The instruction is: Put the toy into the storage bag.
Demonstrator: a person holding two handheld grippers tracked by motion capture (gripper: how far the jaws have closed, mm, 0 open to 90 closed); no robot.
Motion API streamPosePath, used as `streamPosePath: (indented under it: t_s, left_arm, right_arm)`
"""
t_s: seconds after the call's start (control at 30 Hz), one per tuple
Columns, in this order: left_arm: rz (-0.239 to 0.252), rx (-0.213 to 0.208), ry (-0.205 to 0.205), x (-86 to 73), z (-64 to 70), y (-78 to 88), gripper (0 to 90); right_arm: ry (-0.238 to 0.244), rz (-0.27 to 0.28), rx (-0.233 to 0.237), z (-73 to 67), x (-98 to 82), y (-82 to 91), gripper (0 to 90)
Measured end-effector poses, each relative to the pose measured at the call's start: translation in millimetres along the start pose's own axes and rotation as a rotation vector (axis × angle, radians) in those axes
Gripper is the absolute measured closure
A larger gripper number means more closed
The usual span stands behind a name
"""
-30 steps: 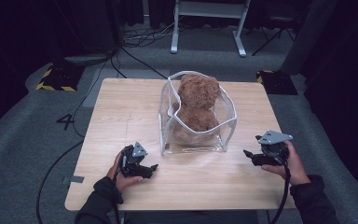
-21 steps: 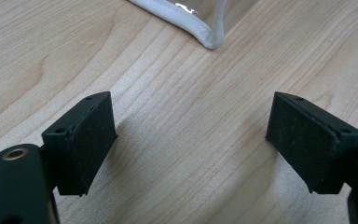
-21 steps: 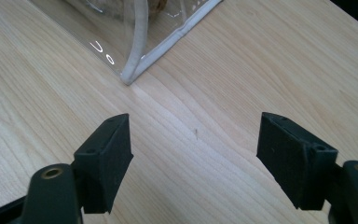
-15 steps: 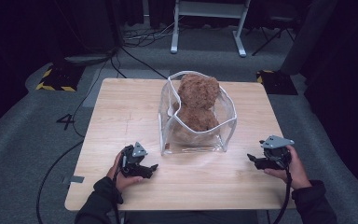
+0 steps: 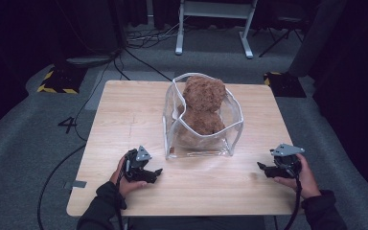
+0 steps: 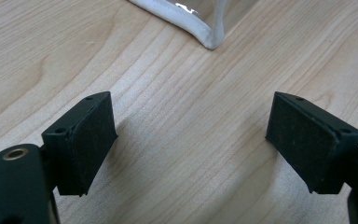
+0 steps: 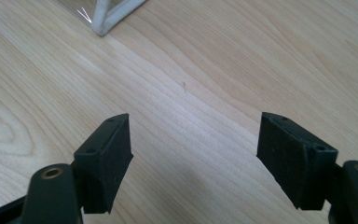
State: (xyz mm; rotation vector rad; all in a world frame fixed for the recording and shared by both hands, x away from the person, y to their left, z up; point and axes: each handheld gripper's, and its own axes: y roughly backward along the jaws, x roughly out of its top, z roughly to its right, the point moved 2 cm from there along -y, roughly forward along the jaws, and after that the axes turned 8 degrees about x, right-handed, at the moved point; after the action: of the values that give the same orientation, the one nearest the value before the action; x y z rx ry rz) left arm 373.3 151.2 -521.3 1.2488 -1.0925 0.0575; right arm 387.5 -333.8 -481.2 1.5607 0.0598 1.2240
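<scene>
both grippers parked, bag packed

on the left, the left gripper (image 5: 155, 173) rests low on the wooden table (image 5: 124, 124), jaws spread wide with bare wood between them. at the middle stands a clear plastic bag (image 5: 230, 136) with white piping, upright and gaping, a brown plush toy (image 5: 202, 105) tucked inside. on the right, the right gripper (image 5: 261, 167) sits near the table's edge, jaws spread too, gripping nothing. judging by this, the stuffing step looks done; any next move would call for closing the bag's mouth
</scene>
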Motion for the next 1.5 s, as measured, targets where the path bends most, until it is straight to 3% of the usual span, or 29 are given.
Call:
streamPosePath:
  t_s: [0.47,0.8,1.07,1.23,1.5]
  left_arm:
    - [0.0,0.0,0.0,0.0,0.0,0.0,15.7]
    - [0.0,0.0,0.003,0.1,0.0,-0.1,15.7]
    - [0.002,0.002,0.004,0.2,0.1,-0.3,15.6]
    - [0.002,0.002,0.004,0.2,0.1,-0.3,15.6]
    - [0.003,0.004,0.005,0.1,0.5,-0.3,15.6]
  right_arm:
    - [-0.068,-0.013,0.012,5.3,-26.6,-5.4,26.1]
    - [-0.111,0.041,0.051,8.2,-42.1,-4.3,24.1]
    - [-0.211,0.116,0.091,15.6,-59.5,-2.1,20.0]
    - [-0.237,0.116,0.067,19.0,-64.7,1.0,17.5]
    - [-0.238,0.115,0.066,20.9,-66.3,1.7,16.3]
